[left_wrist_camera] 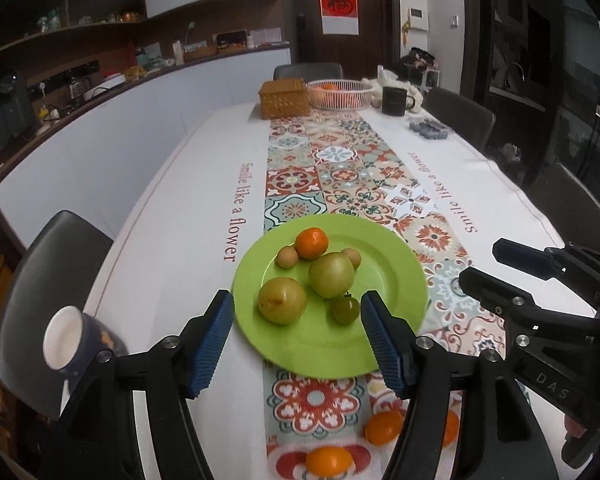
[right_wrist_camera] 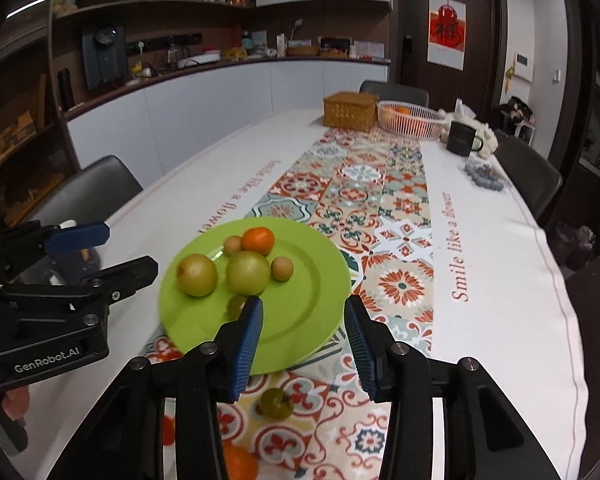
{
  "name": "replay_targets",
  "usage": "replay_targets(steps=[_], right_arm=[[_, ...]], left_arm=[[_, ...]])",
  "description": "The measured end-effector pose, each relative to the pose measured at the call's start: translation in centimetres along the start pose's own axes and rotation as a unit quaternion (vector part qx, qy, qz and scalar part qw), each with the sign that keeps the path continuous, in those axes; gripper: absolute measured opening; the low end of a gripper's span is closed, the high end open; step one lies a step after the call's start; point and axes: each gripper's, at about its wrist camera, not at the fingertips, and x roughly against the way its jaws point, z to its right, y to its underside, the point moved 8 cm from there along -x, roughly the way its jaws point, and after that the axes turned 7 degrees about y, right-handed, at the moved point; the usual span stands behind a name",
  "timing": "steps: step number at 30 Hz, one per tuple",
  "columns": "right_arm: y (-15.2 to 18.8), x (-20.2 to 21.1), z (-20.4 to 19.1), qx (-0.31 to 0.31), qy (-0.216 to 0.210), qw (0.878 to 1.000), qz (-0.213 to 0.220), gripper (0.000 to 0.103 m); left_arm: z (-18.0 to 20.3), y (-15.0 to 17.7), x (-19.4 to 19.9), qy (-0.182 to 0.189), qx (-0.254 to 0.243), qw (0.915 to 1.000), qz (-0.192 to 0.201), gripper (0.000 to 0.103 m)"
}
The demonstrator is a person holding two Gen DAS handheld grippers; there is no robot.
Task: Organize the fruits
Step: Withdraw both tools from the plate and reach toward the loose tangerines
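I have both grippers over the near edge of the green plate [left_wrist_camera: 380, 276]. My left gripper [left_wrist_camera: 296, 340] stands about half open with nothing between its pads; my right gripper [right_wrist_camera: 304, 344] is narrower, also empty. The plate already holds two pale green fruits, a tangerine [left_wrist_camera: 311, 242], two small brown fruits and a dark green tomato [left_wrist_camera: 346, 310].

What matters next is the loose fruit. In the right wrist view a second green tomato [right_wrist_camera: 275, 403] lies on the runner at lower centre, just below the right fingertips. The oranges [left_wrist_camera: 383, 427] sit low in the left wrist view, under the left gripper; one is blurred, so I'm guessing at its kind.
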Motion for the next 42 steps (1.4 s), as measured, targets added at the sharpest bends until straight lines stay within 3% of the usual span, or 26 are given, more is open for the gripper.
replay_targets(steps=[2, 8, 20, 30, 42], right_arm=[[0.0, 1.4, -0.2, -0.003, 0.000, 1.000, 0.010, 0.052], [0.7, 4.5, -0.8, -0.014, -0.001, 1.000, 0.021, 0.058], [4.3, 8.3, -3.1, 0.009, 0.006, 1.000, 0.021, 0.062], [7.2, 9.3, -4.6, 0.015, 0.002, 1.000, 0.006, 0.065], [11.0, 7.4, -5.7, 0.031, 0.005, 0.999, -0.035, 0.065]], left_arm=[[0.2, 0.2, 1.4, 0.000, 0.000, 1.0000, 0.009, 0.068], [0.3, 1.4, 5.0, 0.002, 0.005, 0.9997, 0.026, 0.074], [0.0, 5.4, 9.3, -0.004, 0.001, 0.9995, 0.032, 0.082], [0.0, 8.9, 9.9, 0.004, 0.003, 0.9998, 0.021, 0.084], [-0.1, 12.7, 8.4, 0.020, -0.018, 0.9996, -0.004, 0.085]])
